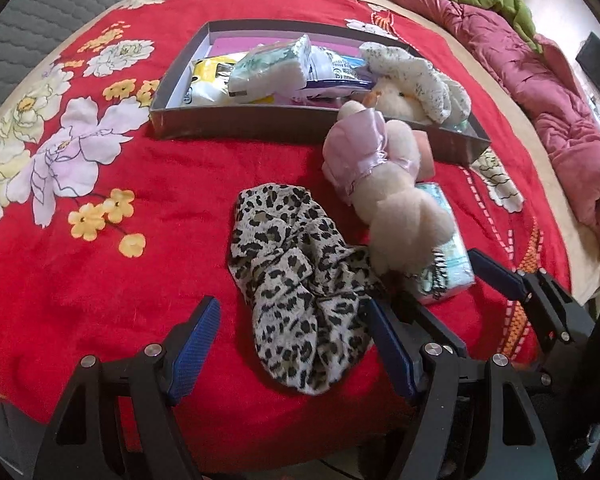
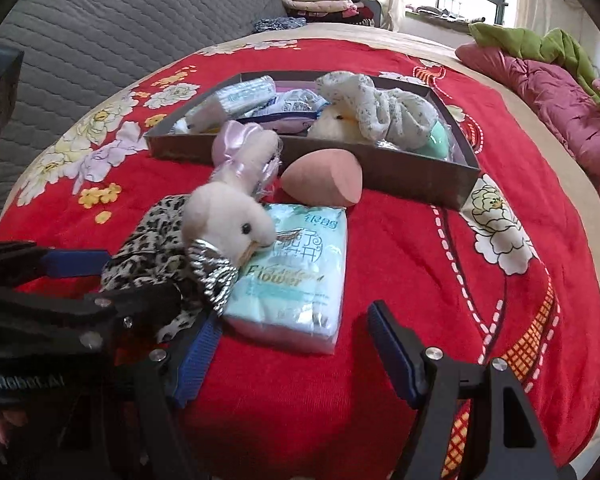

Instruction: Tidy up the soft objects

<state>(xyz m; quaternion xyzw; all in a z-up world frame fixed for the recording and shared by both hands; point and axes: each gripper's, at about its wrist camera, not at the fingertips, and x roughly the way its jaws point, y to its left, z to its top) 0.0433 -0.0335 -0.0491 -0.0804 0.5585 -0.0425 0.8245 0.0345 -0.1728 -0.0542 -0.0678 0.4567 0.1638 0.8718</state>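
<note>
Straddling the leopard-print cloth (image 1: pixel 300 300) on the red bed cover (image 1: pixel 120 280), the left gripper (image 1: pixel 292 340) is held with jaws released; a central bunch is best pinched. Rightward, the tissue pack (image 2: pixel 296 276) (under the bunny's (image 2: pixel 228 224) snout) is faced by the right gripper (image 2: pixel 296 344), jaws likewise released; the box (image 2: pixel 380 168) lies beyond.

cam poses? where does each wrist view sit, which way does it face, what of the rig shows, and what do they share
Left wrist: low over the red blanket, facing the box; leopard-print cloth between its open left gripper fingers; the right gripper shows at lower right.
Right wrist: low and beside it, facing the same box; tissue pack ahead of its open right gripper; the left gripper shows at left.
Shared: box, cloth, plush rabbit, tissue pack, blanket.
</note>
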